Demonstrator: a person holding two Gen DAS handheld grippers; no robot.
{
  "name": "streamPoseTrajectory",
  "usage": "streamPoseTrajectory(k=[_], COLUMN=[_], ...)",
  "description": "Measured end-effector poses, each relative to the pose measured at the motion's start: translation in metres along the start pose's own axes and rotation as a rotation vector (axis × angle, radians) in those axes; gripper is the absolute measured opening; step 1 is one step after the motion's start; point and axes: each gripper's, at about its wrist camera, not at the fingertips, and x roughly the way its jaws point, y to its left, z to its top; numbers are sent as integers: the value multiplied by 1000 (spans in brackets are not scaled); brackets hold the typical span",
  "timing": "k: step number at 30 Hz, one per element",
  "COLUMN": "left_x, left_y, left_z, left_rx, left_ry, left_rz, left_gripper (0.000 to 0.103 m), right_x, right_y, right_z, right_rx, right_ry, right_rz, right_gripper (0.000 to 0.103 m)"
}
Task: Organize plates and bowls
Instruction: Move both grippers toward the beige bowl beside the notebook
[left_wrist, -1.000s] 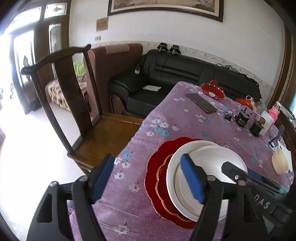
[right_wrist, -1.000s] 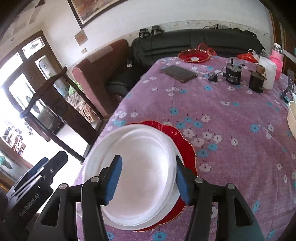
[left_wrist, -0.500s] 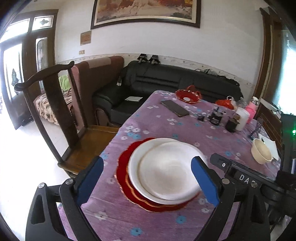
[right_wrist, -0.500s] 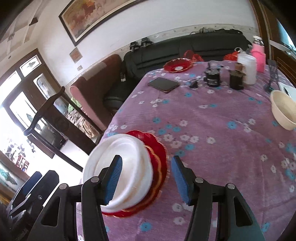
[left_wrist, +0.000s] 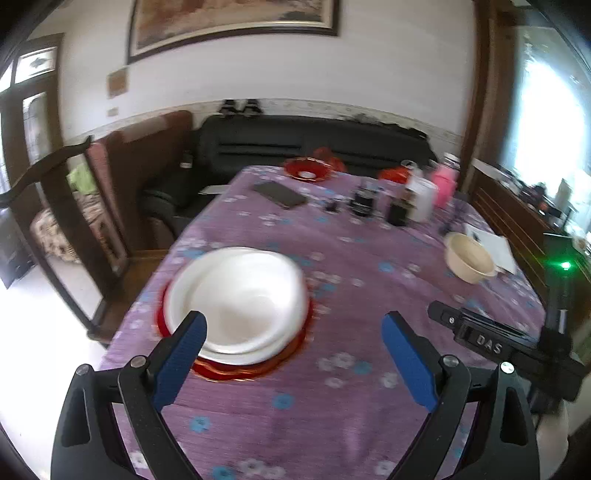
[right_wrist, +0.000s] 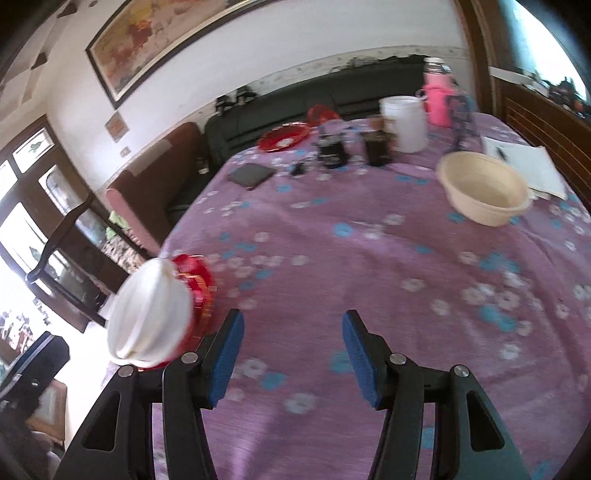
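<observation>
A white plate (left_wrist: 236, 299) lies stacked on a red plate (left_wrist: 236, 369) near the table's left edge; the stack also shows in the right wrist view, white plate (right_wrist: 151, 314) over red plate (right_wrist: 195, 284). A cream bowl (left_wrist: 468, 258) stands at the right side of the table, also seen in the right wrist view (right_wrist: 484, 192). My left gripper (left_wrist: 293, 343) is open and empty, above the table just right of the plates. My right gripper (right_wrist: 291, 332) is open and empty, over bare cloth between the stack and the bowl.
A purple flowered tablecloth (right_wrist: 351, 258) covers the table. At the far end are a small red dish (left_wrist: 306, 170), a phone (left_wrist: 280, 194), dark jars (right_wrist: 332, 147), a white container (right_wrist: 404, 123), a pink bottle (right_wrist: 437, 98) and papers (right_wrist: 524, 162). A wooden chair (left_wrist: 74, 206) stands left of the table.
Both grippers have drawn back and swung right, away from the plate stack. The left gripper opened wider. The cream bowl has come nearer in the right wrist view.
</observation>
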Motion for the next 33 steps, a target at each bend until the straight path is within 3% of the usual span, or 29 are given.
streamPoseTrajectory(k=[5,9,18,21,27,28,30,33], left_x=[2,14,64,88,165,175,197,230], left_y=[-33,-60,-127,-156,-213,-218,-230,-247], left_z=[5,19,84,101,117,116,115,110], left_rx=[41,89,131,154,165,166,167,158], left_ry=[31,33,97,112,217,232,263,330], left_rz=[-89,-42,-151,-179,-238,-238,-242,-258], left_gripper=[95,95,95,95,94,92,78,72], right_x=[-19,-34,-46,-39,-10,-4,7,24], right_y=[-70,-123,-204,-227,-257,-259,-263,-269], right_z=[5,14,51,65,90,94,99,102], right_rx=[80,154,247,302,416,427,448,481], right_ry=[-18,-36,-84,-91,-104,-104,-103,-105], right_rz=[-84,-146,-219,-208,-149,-139,-125,-102], right_gripper=[59,59,59,59,59,59,59,59])
